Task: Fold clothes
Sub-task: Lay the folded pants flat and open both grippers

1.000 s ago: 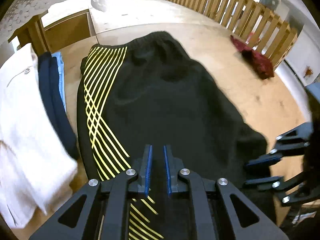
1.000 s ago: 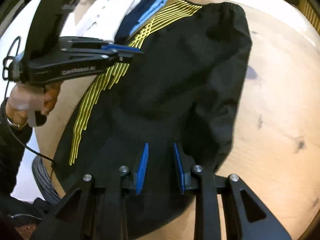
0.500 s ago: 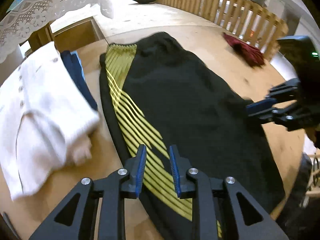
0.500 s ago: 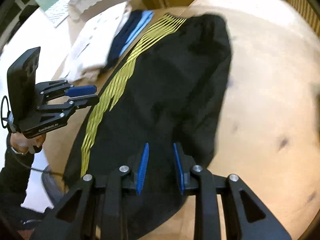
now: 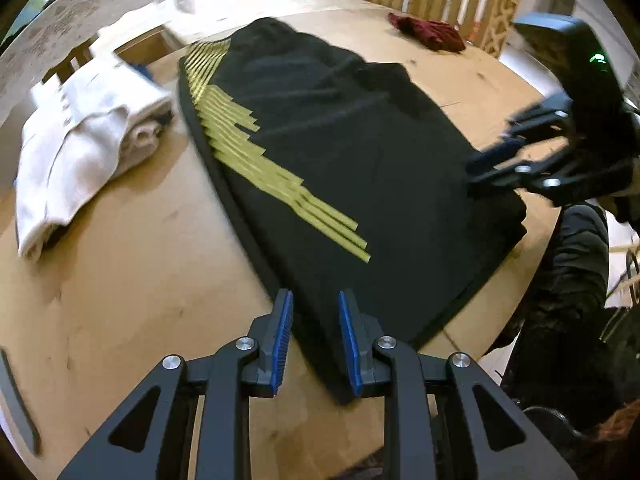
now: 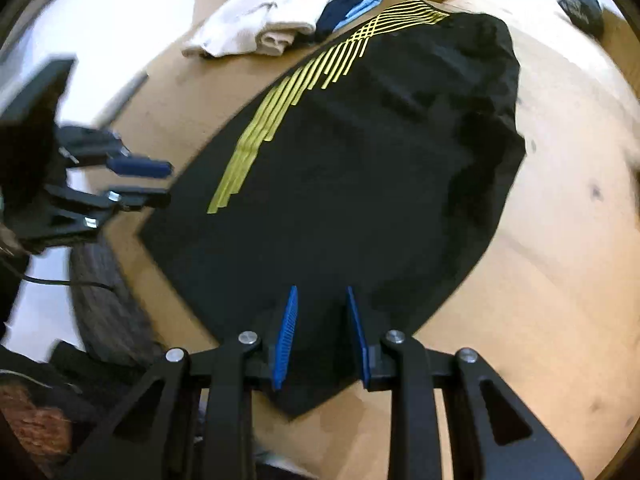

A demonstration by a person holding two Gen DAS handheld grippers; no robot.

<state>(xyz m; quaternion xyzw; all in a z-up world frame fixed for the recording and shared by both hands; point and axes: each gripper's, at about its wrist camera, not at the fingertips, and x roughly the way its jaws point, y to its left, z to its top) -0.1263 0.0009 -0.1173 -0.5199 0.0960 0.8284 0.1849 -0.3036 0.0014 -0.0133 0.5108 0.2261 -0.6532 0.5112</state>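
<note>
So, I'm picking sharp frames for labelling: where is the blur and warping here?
Left wrist view: strong fisheye curve, the yellow stripes and the right tool are smeared, the left tool is crisp. Right wrist view: same curve, the left tool and white clothes are blurred.

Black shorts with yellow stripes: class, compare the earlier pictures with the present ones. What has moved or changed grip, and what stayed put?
The left gripper slid from above the yellow stripes to the near hem corner of the black shorts; its jaws have just been opening and now straddle that corner without pressing. The right gripper stays over the other hem corner, jaws parted. The shorts remain flat on the table, the white garment beside them.
</note>
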